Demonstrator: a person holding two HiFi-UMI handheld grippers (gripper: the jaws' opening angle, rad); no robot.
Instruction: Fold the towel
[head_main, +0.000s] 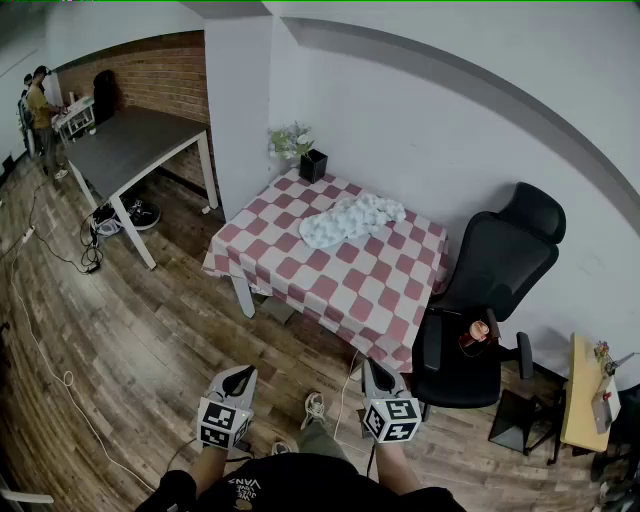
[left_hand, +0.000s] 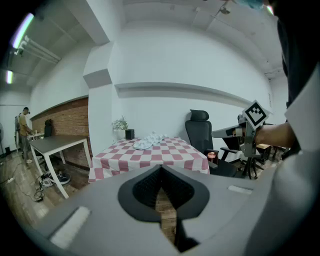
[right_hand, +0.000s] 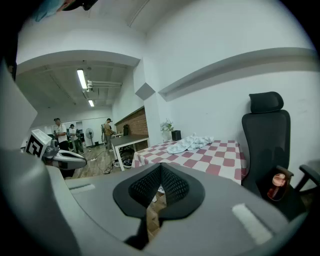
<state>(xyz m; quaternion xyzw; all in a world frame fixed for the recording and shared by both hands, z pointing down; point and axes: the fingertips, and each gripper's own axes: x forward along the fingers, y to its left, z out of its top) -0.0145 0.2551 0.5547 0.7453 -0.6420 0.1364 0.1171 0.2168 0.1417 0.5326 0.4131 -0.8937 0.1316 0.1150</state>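
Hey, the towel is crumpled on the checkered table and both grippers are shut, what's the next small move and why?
Probably walk closer to the table: the towel lies crumpled on it, well beyond the left gripper and right gripper, both held near the body with jaws shut on nothing.

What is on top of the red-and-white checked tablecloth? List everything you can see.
On the tablecloth sit a crumpled pale towel and, at the far corner, a potted plant. The towel hides the cloth beneath it.
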